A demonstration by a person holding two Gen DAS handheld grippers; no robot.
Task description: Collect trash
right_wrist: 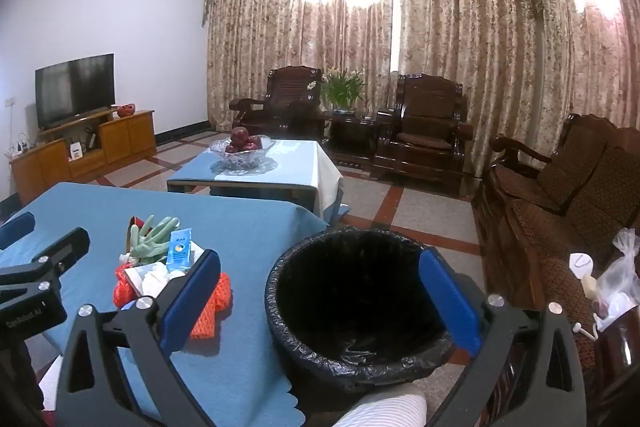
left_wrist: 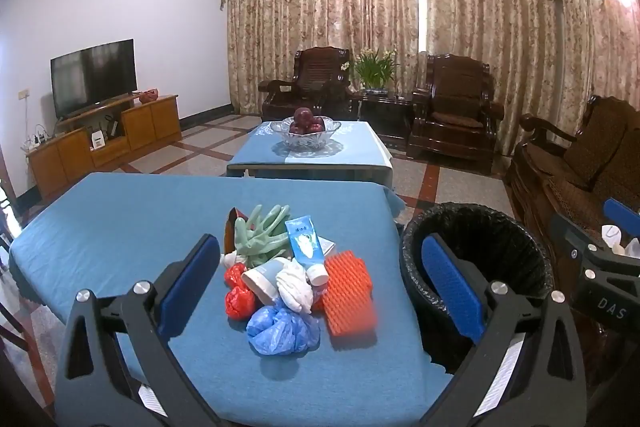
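A pile of trash lies on the blue table (left_wrist: 120, 227): a green rubber glove (left_wrist: 260, 231), a blue tube (left_wrist: 306, 245), an orange mesh sleeve (left_wrist: 348, 293), a crumpled blue bag (left_wrist: 282, 331), red bags (left_wrist: 238, 301), a white cloth (left_wrist: 296, 285) and a paper cup (left_wrist: 260, 279). A bin with a black liner (right_wrist: 352, 303) stands right of the table. My left gripper (left_wrist: 320, 291) is open and empty, above the pile. My right gripper (right_wrist: 320, 303) is open and empty, above the bin. The pile also shows in the right wrist view, with its green glove (right_wrist: 152, 237).
A second blue table (left_wrist: 320, 151) with a glass fruit bowl (left_wrist: 306, 131) stands behind. Dark wooden armchairs (left_wrist: 452, 111) and a sofa (right_wrist: 560, 187) line the right side. A TV (left_wrist: 94, 77) on a cabinet is at left. Clear bags (right_wrist: 616, 279) lie at right.
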